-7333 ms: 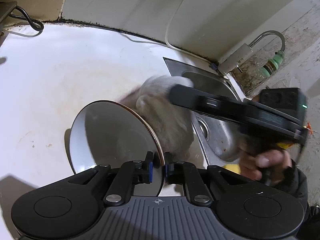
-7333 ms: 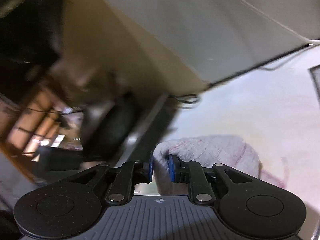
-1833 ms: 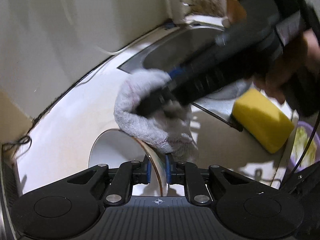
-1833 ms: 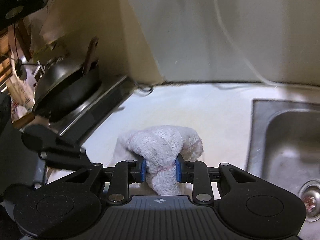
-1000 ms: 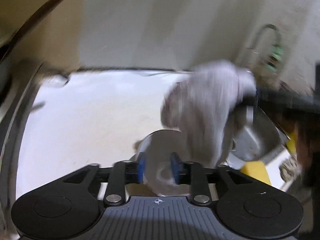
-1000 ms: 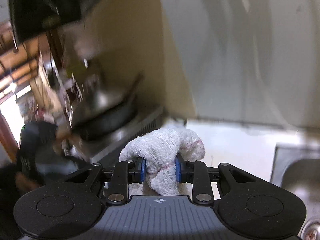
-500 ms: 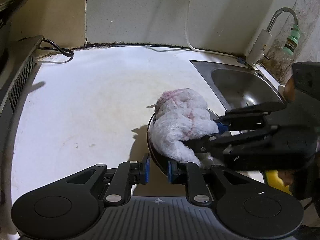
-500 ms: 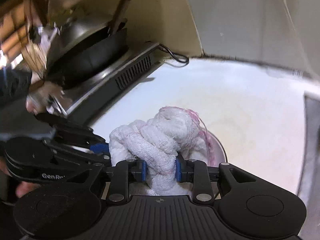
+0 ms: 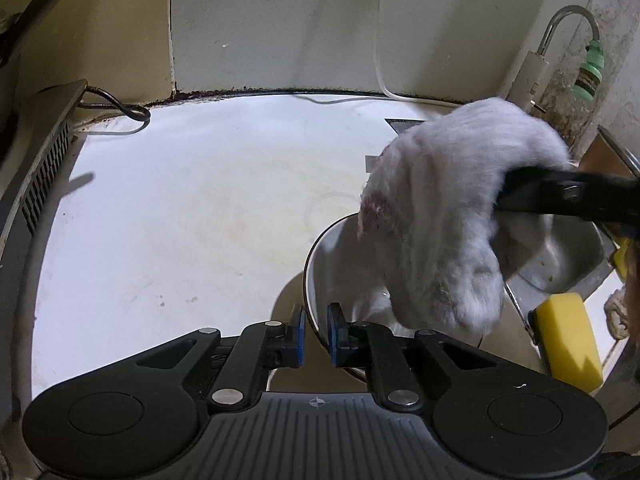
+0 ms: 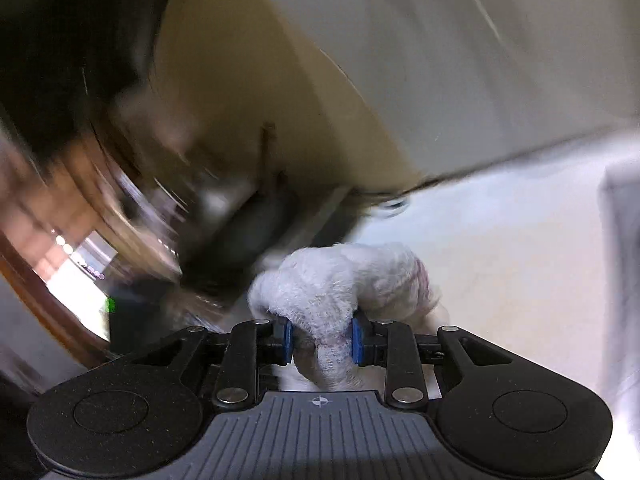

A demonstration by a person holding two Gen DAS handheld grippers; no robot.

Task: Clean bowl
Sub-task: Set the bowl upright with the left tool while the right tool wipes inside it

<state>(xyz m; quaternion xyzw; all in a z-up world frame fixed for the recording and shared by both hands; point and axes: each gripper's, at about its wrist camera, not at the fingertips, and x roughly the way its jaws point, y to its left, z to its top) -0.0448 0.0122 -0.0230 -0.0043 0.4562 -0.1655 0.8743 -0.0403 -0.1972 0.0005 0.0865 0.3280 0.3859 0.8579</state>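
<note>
My left gripper (image 9: 316,334) is closing on the bowl (image 9: 320,264) rim, right gripper (image 10: 322,340) clamps the cloth (image 10: 340,280); a hard wipe could tip the bowl free.

Stained white counter (image 9: 192,208), cream wall (image 9: 280,20)

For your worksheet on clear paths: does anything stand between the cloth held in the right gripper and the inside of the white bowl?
Nothing visible does. The white woven cloth hangs directly over the open white bowl, whose rim sits between the left gripper's closing jaws.
</note>
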